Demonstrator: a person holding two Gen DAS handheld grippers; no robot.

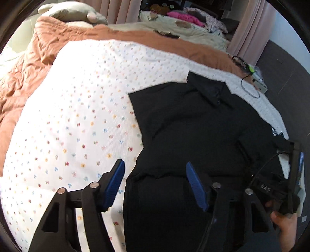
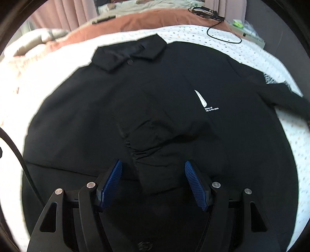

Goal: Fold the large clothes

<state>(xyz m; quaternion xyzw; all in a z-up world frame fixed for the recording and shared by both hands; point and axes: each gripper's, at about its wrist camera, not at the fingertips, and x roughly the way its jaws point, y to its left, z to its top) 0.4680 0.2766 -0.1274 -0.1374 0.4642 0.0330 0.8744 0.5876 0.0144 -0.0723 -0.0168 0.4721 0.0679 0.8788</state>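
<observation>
Both my grippers gape empty: right gripper (image 2: 153, 182) straddles the folded-in sleeve (image 2: 155, 155) of the black shirt (image 2: 87, 116), collar (image 2: 129, 52) straight ahead; left gripper (image 1: 155, 184) hangs over its left edge.

Floral bed (image 1: 77, 116) w/ pink curtains (image 1: 126, 11)

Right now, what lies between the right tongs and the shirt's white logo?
Right wrist view: only the black shirt, with a sleeve folded across it.

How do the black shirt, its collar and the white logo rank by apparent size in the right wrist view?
1. black shirt, fills most of the view
2. collar
3. white logo, smallest
</observation>
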